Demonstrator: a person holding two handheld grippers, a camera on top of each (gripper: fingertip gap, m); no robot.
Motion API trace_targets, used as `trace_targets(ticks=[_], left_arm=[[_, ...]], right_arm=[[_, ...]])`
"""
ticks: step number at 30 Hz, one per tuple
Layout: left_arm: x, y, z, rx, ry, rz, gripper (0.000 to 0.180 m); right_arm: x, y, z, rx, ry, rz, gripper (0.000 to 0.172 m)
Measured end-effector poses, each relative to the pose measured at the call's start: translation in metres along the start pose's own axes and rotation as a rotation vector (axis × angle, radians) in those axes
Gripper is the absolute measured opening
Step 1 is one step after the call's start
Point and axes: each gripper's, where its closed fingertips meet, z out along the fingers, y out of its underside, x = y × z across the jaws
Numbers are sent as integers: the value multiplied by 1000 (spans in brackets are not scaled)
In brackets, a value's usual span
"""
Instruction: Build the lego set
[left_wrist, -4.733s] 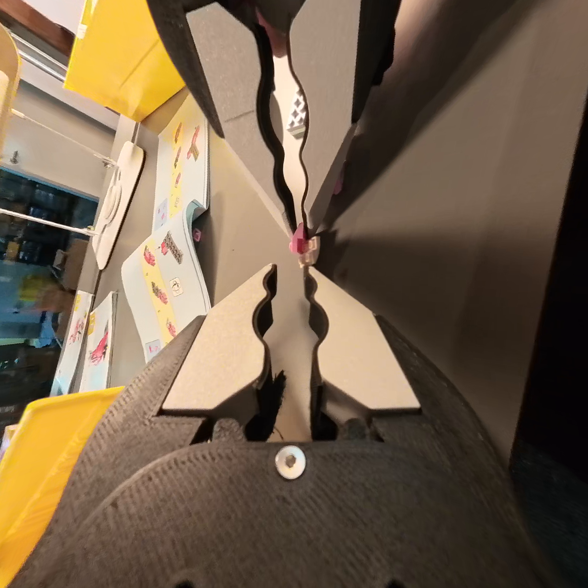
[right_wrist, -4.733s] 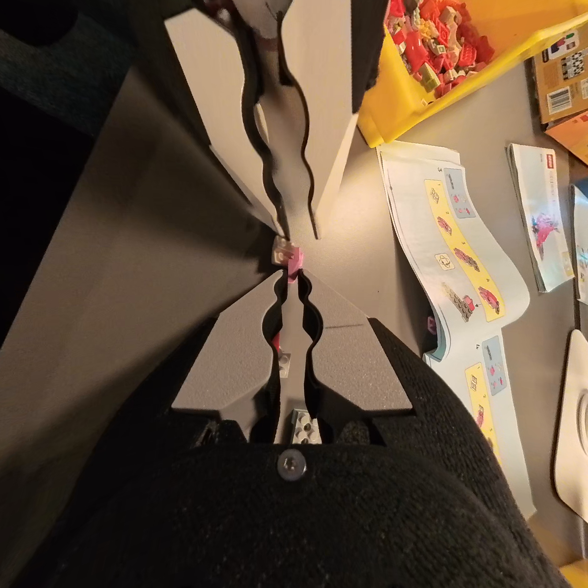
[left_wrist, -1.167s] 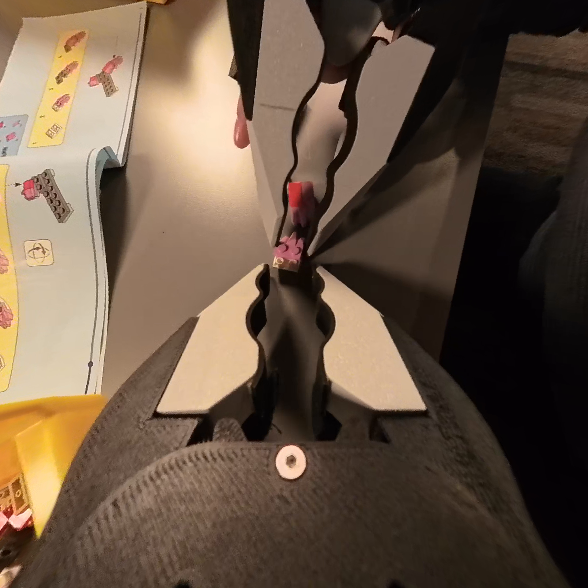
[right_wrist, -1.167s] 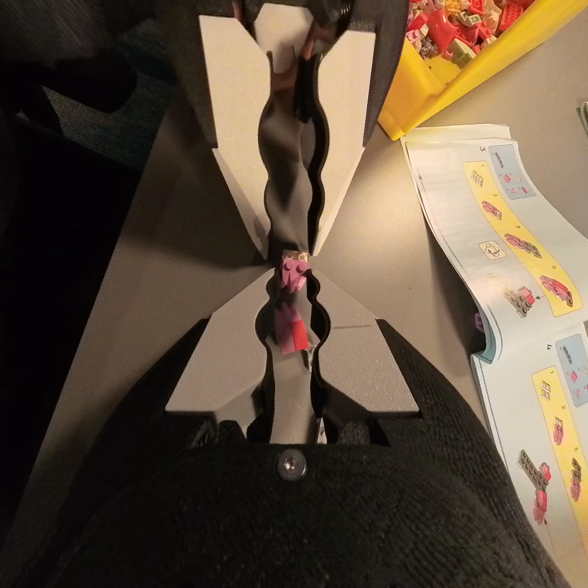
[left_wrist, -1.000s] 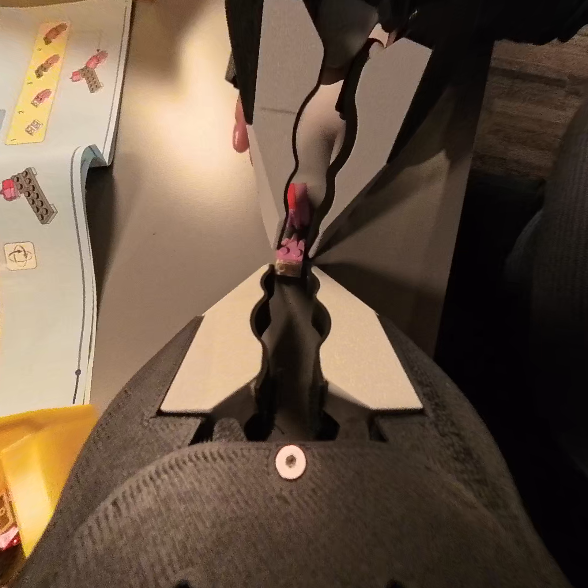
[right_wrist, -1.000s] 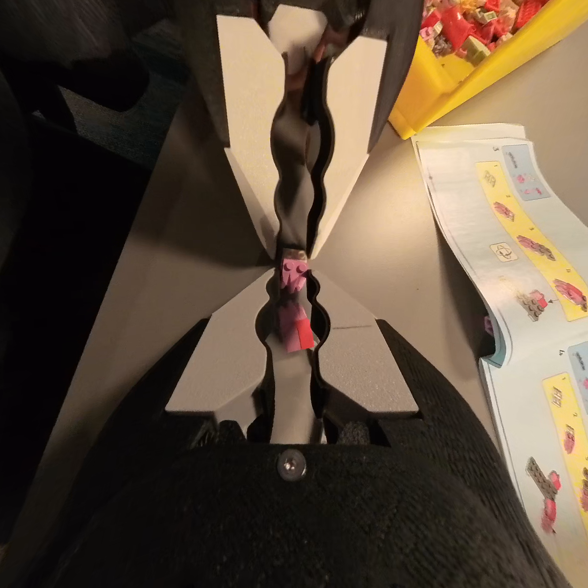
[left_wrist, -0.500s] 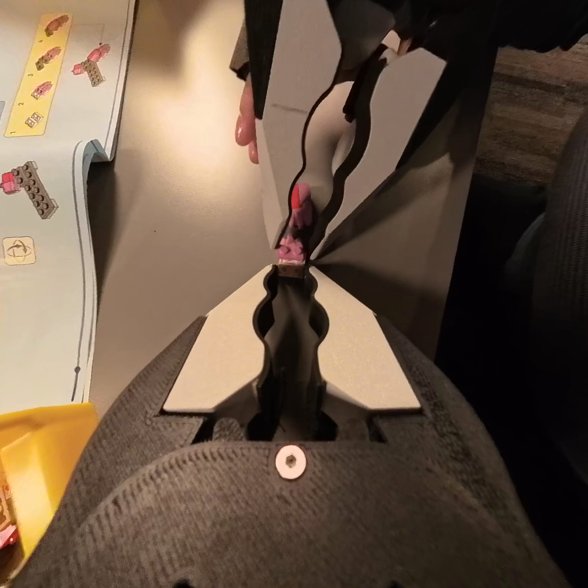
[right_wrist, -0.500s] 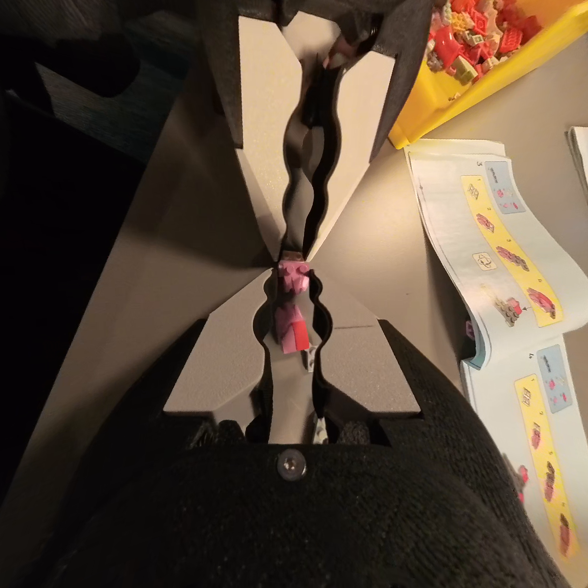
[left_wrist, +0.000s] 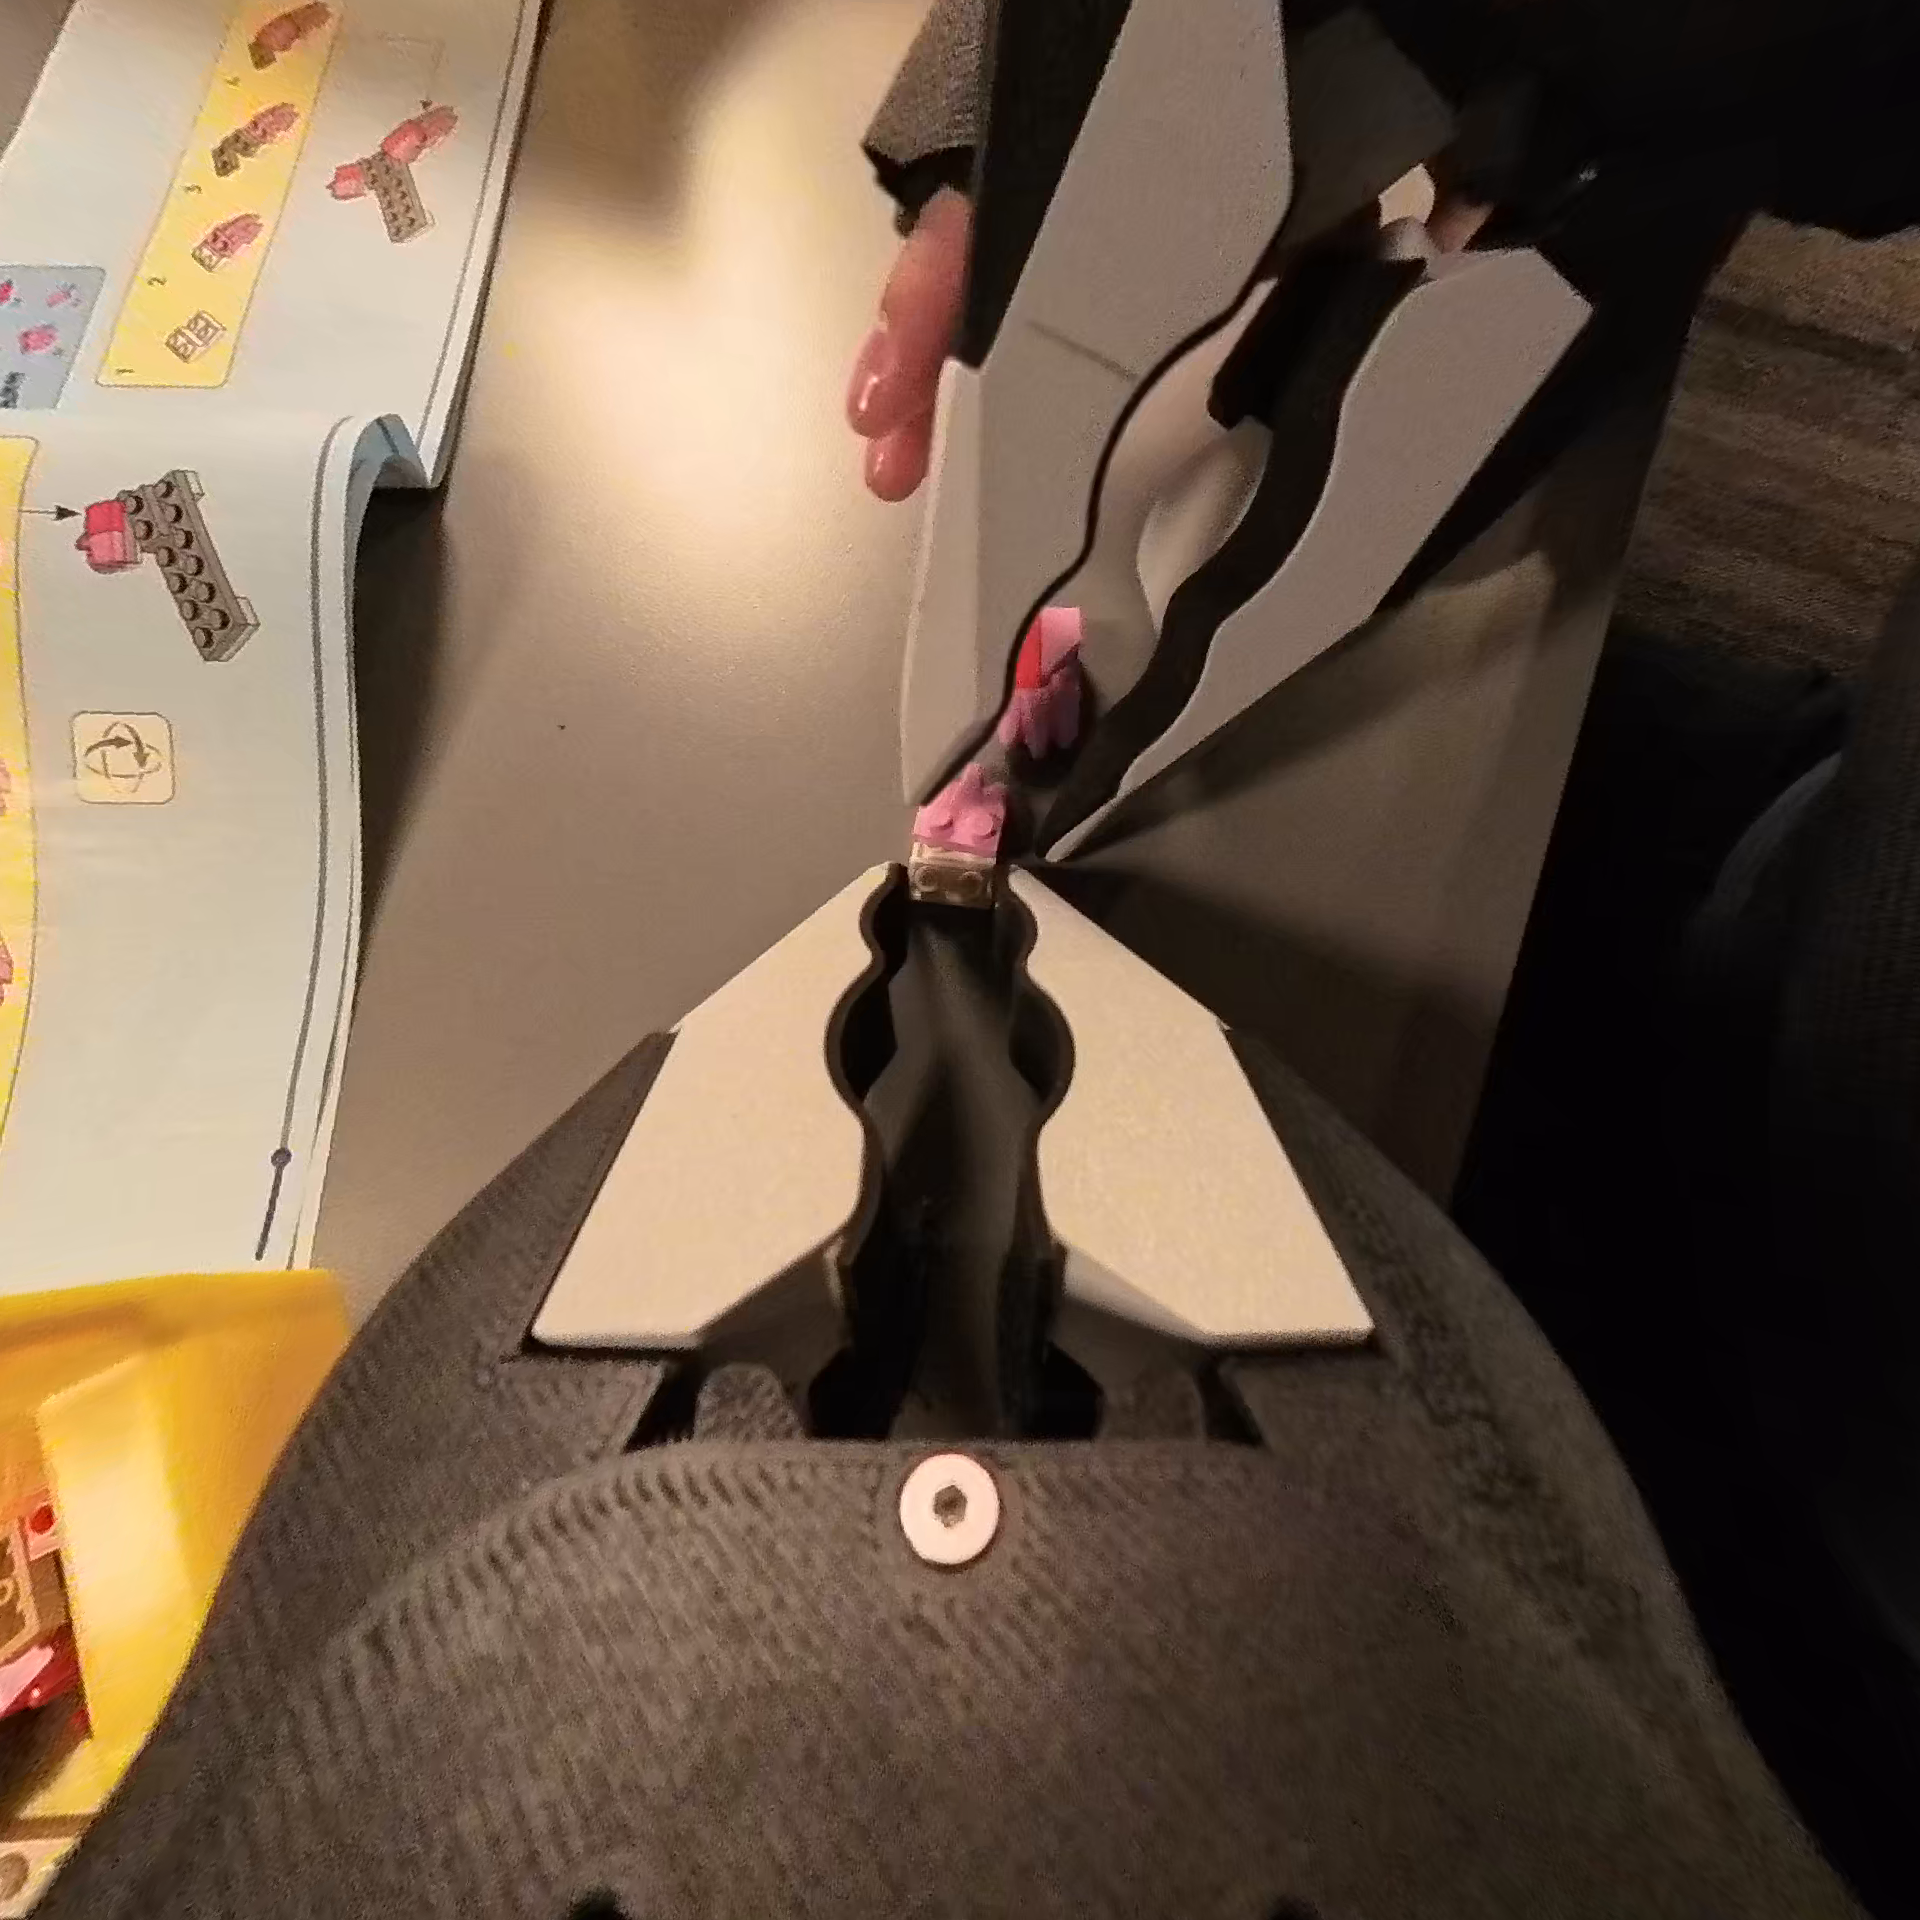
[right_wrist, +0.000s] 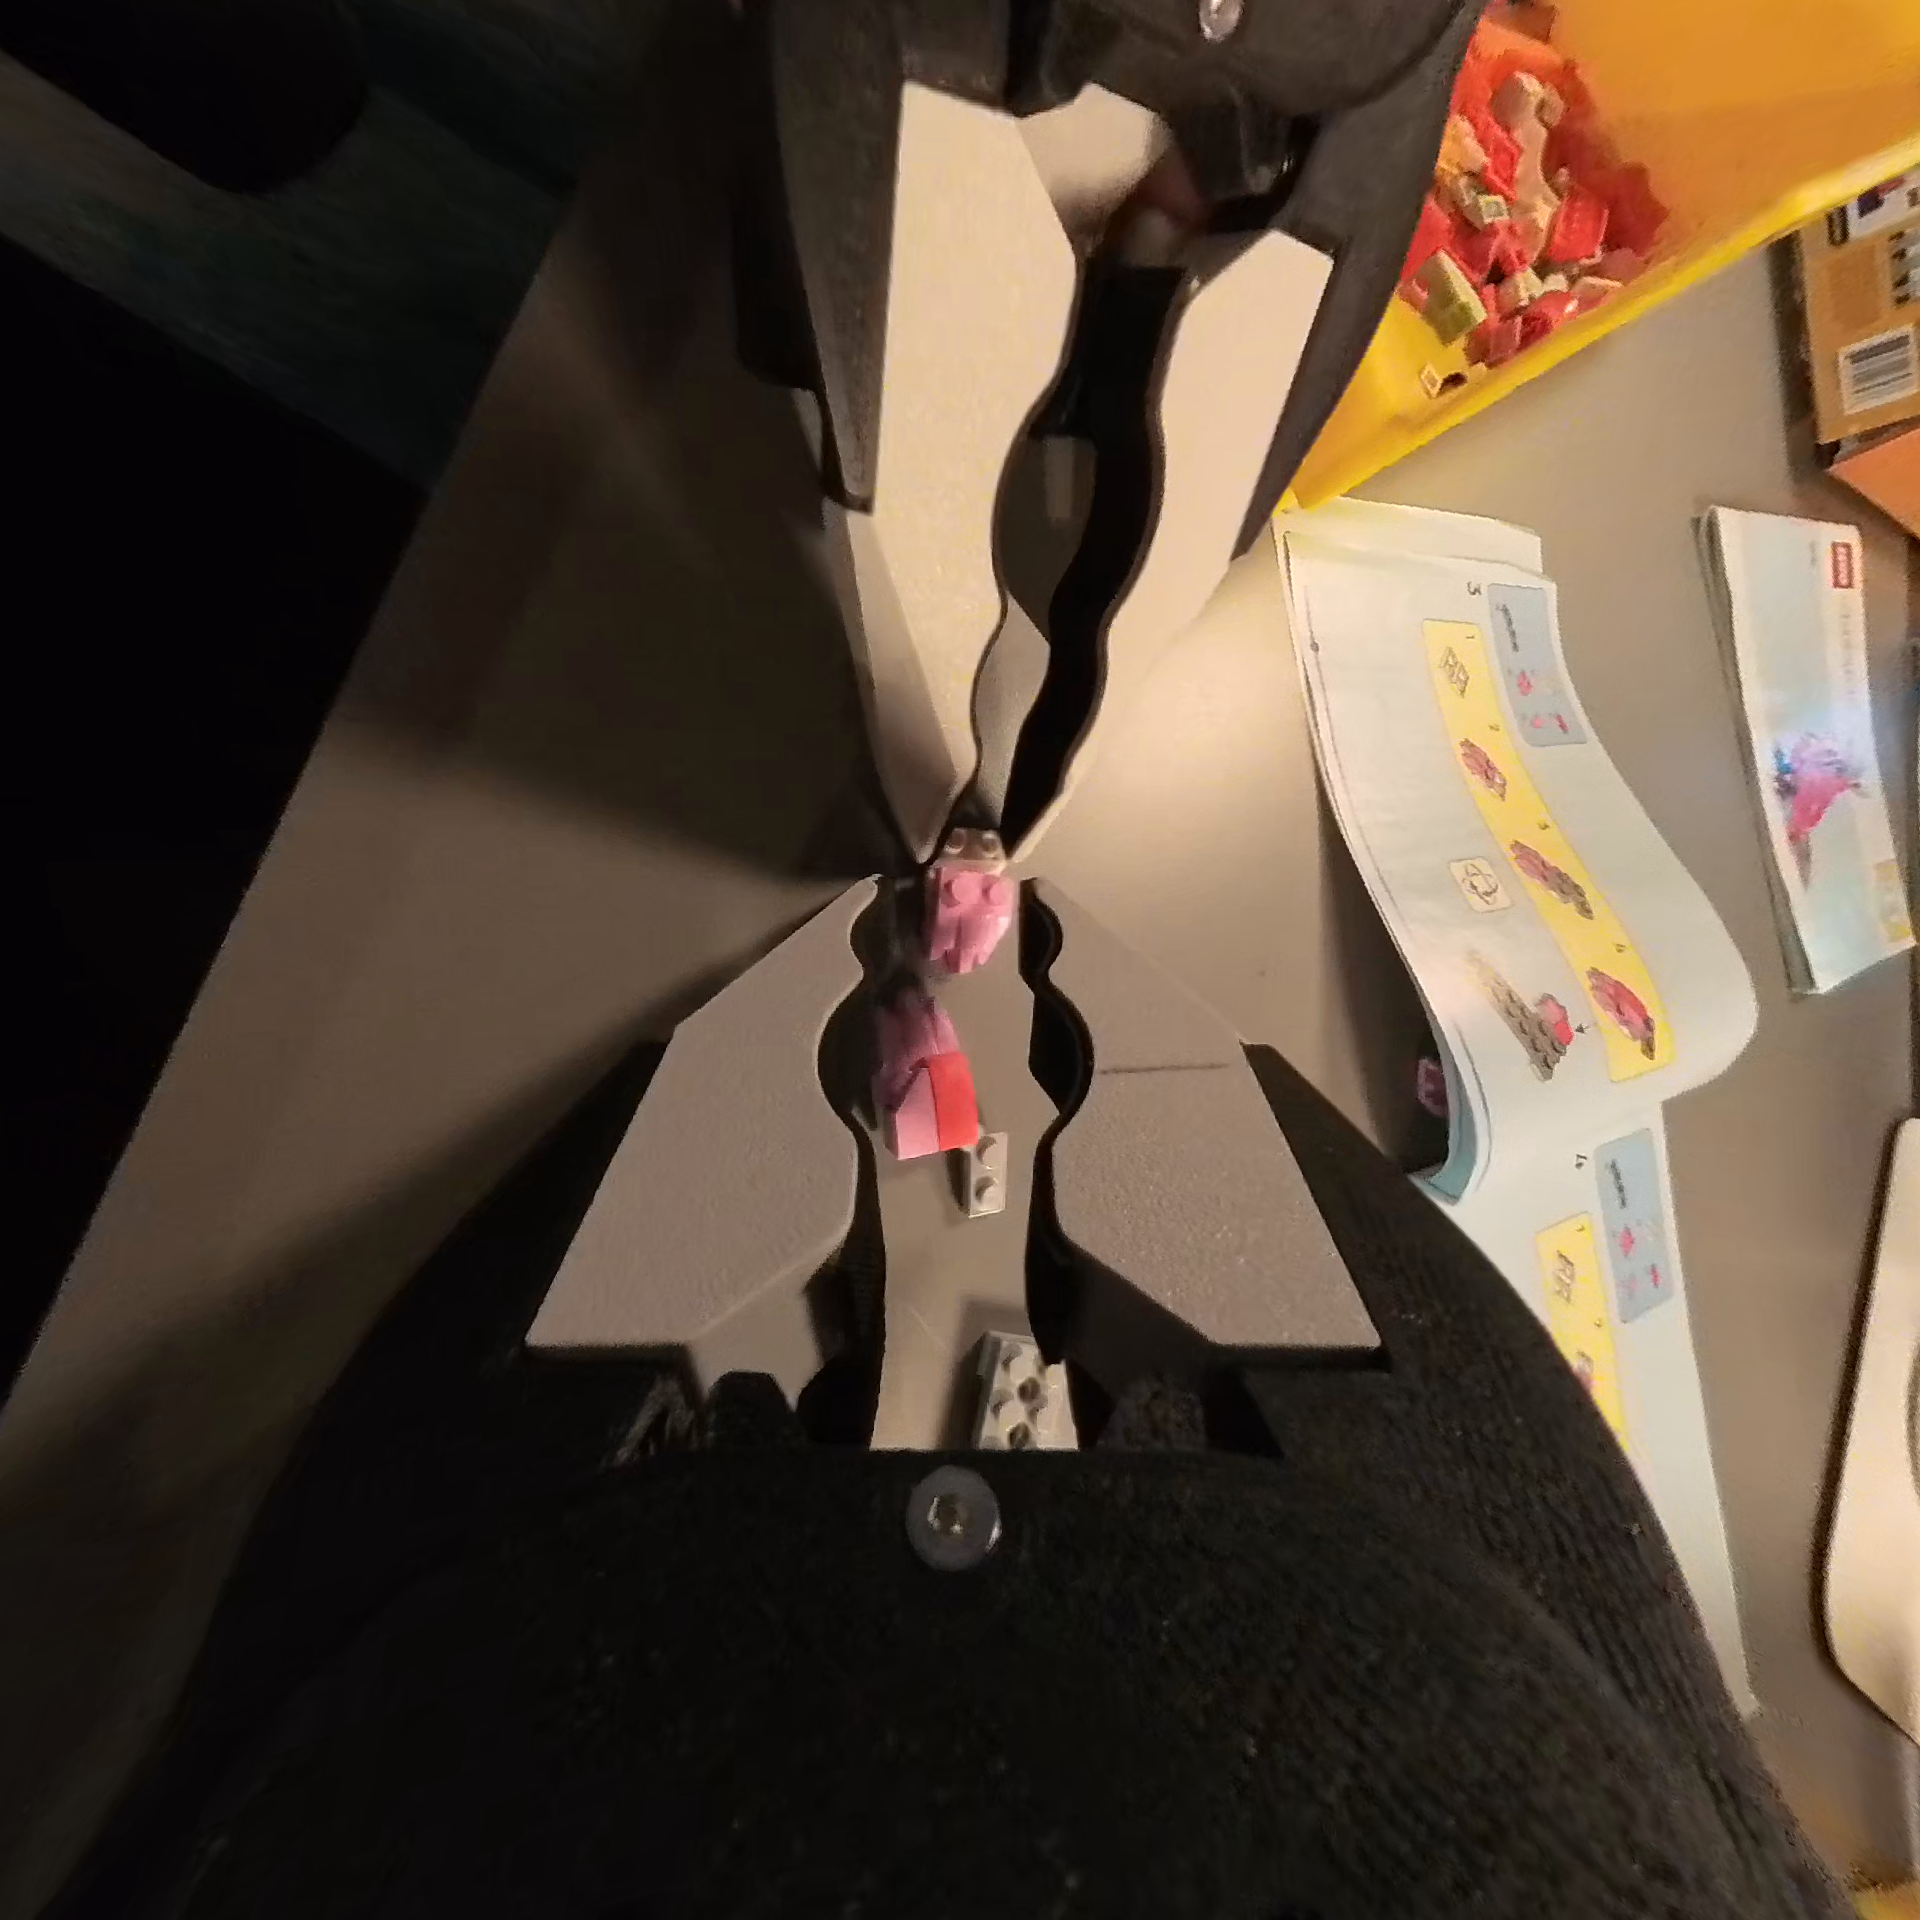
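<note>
Grey bench under warm light. Left gripper jaws pinch a tan stud plate at their tips; a pink brick is joined to it. Right gripper jaws stand spread around the pink-and-red brick assembly, which touches one finger only. Only the right wrist view shows loose grey plates and the yellow bin of bricks. Both show the open instruction booklet; its print is not legible.
</note>
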Motion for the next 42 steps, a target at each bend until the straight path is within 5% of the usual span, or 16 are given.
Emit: trace_targets(ticks=[7, 33, 39, 42], left_arm=[[-1, -1, 1, 1, 1, -16, 15], [-15, -12, -4, 109, 70, -427, 14], [-14, -10, -4, 99, 50, -395, 14], [-5, -6, -6, 56, 38, -208, 31]], right_arm=[[-1, 2, 1, -14, -35, 96, 17], [18, 5, 9, -50, 174, -65, 10], [20, 4, 10, -54, 186, -65, 8], [19, 3, 10, -44, 191, -82, 6]])
